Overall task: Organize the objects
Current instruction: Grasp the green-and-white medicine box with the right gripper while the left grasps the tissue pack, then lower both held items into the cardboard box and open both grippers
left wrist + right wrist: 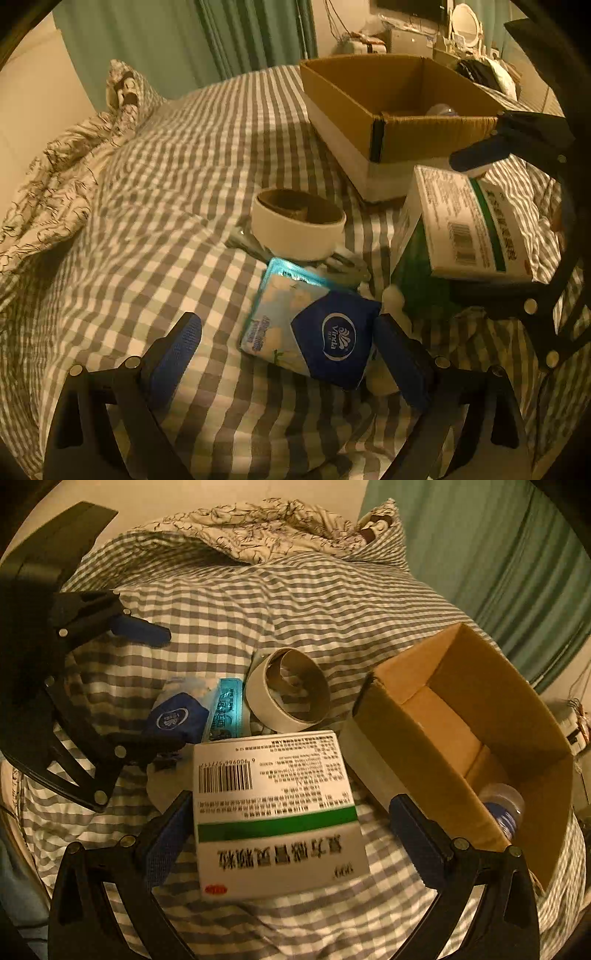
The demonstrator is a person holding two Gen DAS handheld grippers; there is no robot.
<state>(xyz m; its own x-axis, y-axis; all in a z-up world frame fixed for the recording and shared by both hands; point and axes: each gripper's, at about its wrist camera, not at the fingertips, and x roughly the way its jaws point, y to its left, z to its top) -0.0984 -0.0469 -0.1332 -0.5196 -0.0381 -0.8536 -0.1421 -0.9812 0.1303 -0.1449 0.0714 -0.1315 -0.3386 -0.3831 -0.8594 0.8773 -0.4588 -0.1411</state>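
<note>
A blue and white Vinda tissue pack (314,332) lies on the checked bed between the open fingers of my left gripper (291,354); the right finger touches its edge. It also shows in the right wrist view (173,716). A white and green medicine box (277,812) lies between the open fingers of my right gripper (291,834), with a gap on the right side. The box (469,221) and the right gripper (517,147) show in the left wrist view. A cardboard tape roll (299,221) sits behind the pack. An open cardboard box (399,107) holds a plastic bottle (502,808).
The checked bedsheet (166,221) covers the bed. A crumpled patterned duvet (55,184) lies at the far left. Green curtains (221,33) hang behind. A cluttered desk with a mirror (465,22) stands at the back right. A clear wrapper (243,240) lies under the roll.
</note>
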